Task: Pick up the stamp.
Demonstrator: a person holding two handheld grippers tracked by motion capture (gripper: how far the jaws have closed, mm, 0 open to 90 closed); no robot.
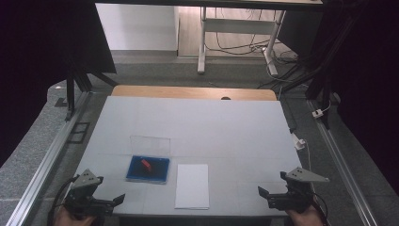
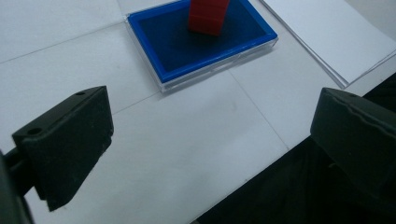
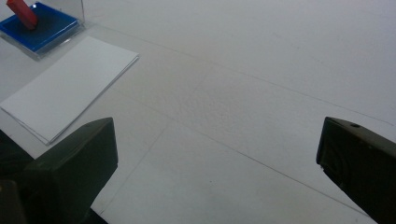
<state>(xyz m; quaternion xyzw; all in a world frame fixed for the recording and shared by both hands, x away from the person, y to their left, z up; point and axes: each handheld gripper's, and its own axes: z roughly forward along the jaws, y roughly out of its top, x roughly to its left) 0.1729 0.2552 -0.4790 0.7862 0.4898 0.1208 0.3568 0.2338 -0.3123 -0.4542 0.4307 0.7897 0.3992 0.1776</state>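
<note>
Both claws — left gripper (image 1: 110,201) and right gripper (image 1: 266,194) — gape wide and empty at the near edge, blue ink pad (image 1: 148,169) with its red stamp (image 1: 146,164) ahead — likely poised to reach.

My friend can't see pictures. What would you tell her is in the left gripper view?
Two black jaws of the left gripper stand wide open over a white table, holding nothing. Beyond them lies a blue tray in a clear case with a red block standing on it, and a stack of white paper beside it.
</note>
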